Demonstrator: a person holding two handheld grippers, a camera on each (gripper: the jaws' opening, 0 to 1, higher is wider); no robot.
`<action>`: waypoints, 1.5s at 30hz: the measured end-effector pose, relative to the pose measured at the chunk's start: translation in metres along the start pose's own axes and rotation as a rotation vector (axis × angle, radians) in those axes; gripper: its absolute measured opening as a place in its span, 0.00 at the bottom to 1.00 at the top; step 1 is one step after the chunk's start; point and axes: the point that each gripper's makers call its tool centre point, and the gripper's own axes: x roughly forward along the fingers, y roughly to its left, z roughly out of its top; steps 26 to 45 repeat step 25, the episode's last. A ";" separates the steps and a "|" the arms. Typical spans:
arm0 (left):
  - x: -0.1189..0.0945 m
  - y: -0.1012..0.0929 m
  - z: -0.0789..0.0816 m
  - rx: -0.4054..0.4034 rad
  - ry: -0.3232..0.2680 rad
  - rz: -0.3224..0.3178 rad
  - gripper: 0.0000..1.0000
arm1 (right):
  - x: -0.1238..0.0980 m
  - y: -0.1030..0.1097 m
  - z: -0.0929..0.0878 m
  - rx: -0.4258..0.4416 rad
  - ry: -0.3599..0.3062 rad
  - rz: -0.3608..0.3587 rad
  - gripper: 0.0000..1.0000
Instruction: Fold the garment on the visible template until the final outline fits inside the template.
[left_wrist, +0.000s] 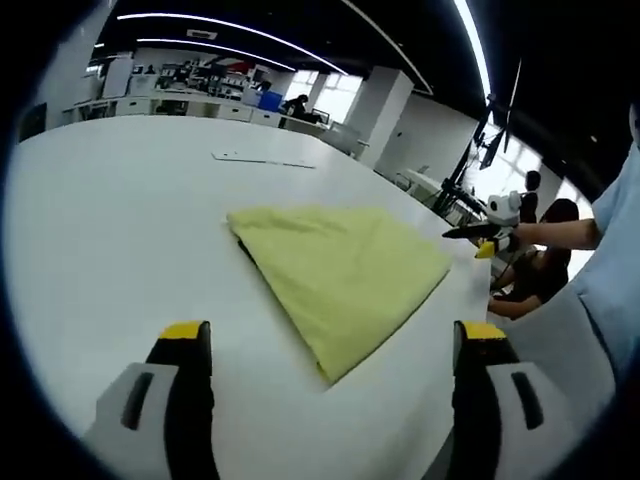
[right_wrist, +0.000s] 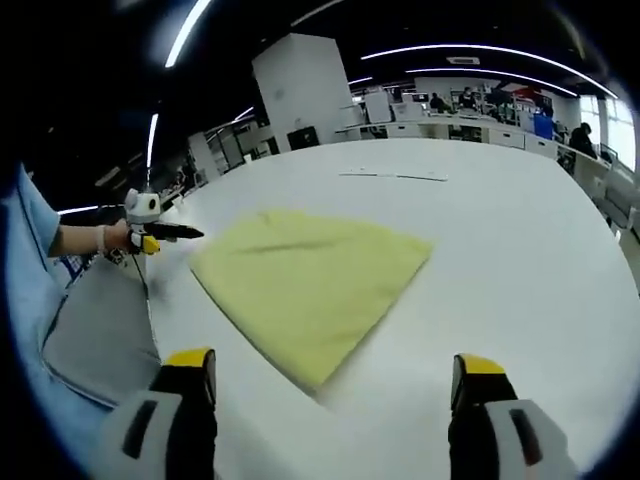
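On the white table (left_wrist: 120, 200) the yellow garment (left_wrist: 345, 270) is lying already folded flat, both the left gripper (left_wrist: 335, 345) and right gripper (right_wrist: 335, 372) are hovering open and empty, and little folding seems left, though no template is showing.

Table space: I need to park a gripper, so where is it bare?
The white table is bare between the yellow garment and the far thin strip. It is tight where the garment meets the table edge by the right gripper.
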 end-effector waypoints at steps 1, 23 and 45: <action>0.000 -0.001 0.000 -0.001 0.000 -0.001 0.98 | 0.000 0.000 0.001 0.001 -0.006 0.003 0.99; -0.007 -0.020 0.022 -0.071 -0.163 -0.002 0.98 | 0.011 0.026 0.028 0.038 -0.074 0.038 0.98; -0.008 -0.020 0.023 -0.078 -0.171 -0.002 0.98 | 0.011 0.028 0.026 0.032 -0.070 0.039 0.99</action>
